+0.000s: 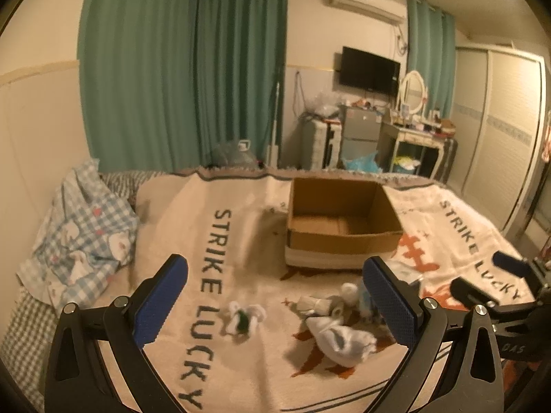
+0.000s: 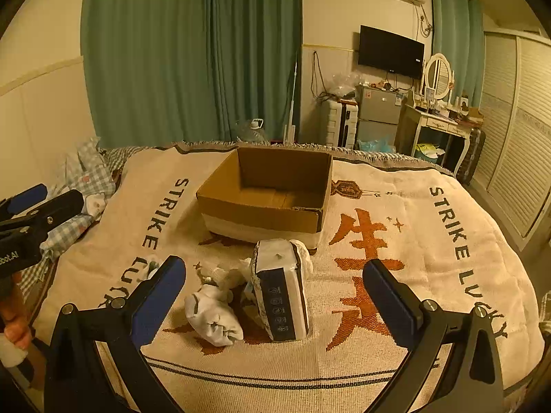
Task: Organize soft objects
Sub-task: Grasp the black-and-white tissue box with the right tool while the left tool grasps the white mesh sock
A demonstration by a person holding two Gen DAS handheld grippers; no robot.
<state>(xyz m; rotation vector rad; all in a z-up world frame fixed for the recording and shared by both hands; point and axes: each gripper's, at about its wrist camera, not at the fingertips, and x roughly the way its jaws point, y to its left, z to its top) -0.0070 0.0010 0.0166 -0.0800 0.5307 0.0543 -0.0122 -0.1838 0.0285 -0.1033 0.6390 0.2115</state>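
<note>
An open cardboard box [image 1: 344, 237] [image 2: 261, 213] stands empty on the bed blanket. In front of it lie soft items: a white balled sock [image 1: 339, 339] [image 2: 211, 315], a small white and green bundle [image 1: 244, 316], smaller white rolls [image 1: 323, 304] [image 2: 220, 275], and an upright white pack with a dark label [image 2: 280, 289]. My left gripper [image 1: 275, 304] is open above the blanket, the items between its fingers in view. My right gripper [image 2: 275, 304] is open, framing the pack and sock. Each gripper shows at the edge of the other's view, the right one [image 1: 489, 280] and the left one [image 2: 41, 203].
A beige "STRIKE LUCKY" blanket [image 1: 213, 275] [image 2: 447, 227] covers the bed. A blue checked quilt [image 1: 82, 237] is bunched at the left edge. Green curtains, a TV, a small fridge, a dressing table and a wardrobe stand beyond the bed.
</note>
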